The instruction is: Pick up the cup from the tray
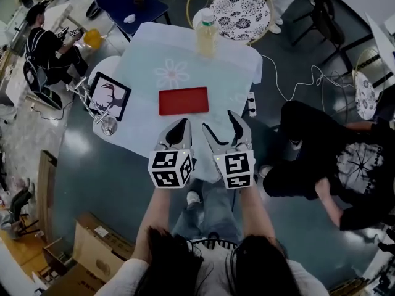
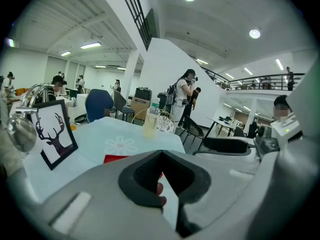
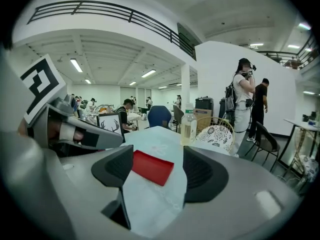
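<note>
A flat red tray (image 1: 183, 100) lies in the middle of the pale tablecloth, and I see no cup on it in any view. The tray also shows in the left gripper view (image 2: 117, 158) and the right gripper view (image 3: 152, 167). Both grippers hover over the table's near edge, short of the tray. My left gripper (image 1: 184, 123) (image 2: 162, 179) is shut with nothing held. To its right, my right gripper (image 1: 220, 123) (image 3: 157, 173) is open and empty, with the tray seen between its pads.
A bottle of yellowish liquid (image 1: 207, 36) stands at the table's far edge. A framed deer picture (image 1: 109, 95) and a stemmed glass (image 1: 106, 126) are at the left edge. A patterned round chair (image 1: 241, 6) is beyond, and a seated person (image 1: 333, 159) is at the right.
</note>
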Tool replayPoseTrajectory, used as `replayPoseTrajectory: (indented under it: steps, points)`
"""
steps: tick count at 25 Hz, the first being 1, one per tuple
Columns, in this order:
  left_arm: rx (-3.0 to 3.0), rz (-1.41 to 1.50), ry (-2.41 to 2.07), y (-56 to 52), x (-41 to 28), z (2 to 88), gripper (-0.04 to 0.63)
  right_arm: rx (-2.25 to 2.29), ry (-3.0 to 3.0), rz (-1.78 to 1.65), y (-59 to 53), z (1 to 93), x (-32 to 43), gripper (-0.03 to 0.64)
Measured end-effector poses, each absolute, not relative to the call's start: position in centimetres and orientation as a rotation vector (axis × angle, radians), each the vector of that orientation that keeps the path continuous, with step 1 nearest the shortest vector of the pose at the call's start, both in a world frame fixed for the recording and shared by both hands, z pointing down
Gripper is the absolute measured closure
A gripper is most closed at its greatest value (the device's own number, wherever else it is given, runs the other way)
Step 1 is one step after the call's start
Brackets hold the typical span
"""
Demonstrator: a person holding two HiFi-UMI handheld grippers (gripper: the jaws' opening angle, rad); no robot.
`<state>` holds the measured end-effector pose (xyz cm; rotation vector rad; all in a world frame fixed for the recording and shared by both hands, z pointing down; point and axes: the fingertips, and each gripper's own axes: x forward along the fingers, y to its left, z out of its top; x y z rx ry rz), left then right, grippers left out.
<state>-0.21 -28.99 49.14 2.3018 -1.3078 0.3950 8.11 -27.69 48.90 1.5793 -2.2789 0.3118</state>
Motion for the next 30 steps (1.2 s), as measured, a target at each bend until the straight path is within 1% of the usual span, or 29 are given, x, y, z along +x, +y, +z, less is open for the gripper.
replayPoseTrajectory:
  steps: [1,5,10,13,16,30]
  points:
    - [2.305,0.382,-1.306,-28.5,-0.4,48.7,0.595,1.579,-2.271,0.302,-27.2,48.7,7.9,0.302]
    - [2.325,0.349,-1.316,-26.6,-1.6,46.9,0.595,1.624,-2.269,0.292,-25.6,47.0,6.6,0.456]
    - [2.354,0.299,-1.325,-24.3,-2.5,44.3,0.595,1.649,-2.287,0.272,-23.3,43.8,5.3,0.513]
    - [2.369,0.278,-1.327,-22.6,-3.1,43.2,0.595,1.698,-2.277,0.26,-21.5,42.4,4.9,0.588]
    - [2.39,0.253,-1.336,-21.1,-3.4,41.8,0.595,1.711,-2.261,0.236,-20.0,41.2,4.4,0.597]
    - [2.476,0.224,-1.326,-15.6,-5.7,38.7,0.595,1.687,-2.286,0.254,-14.7,39.0,0.1,0.597]
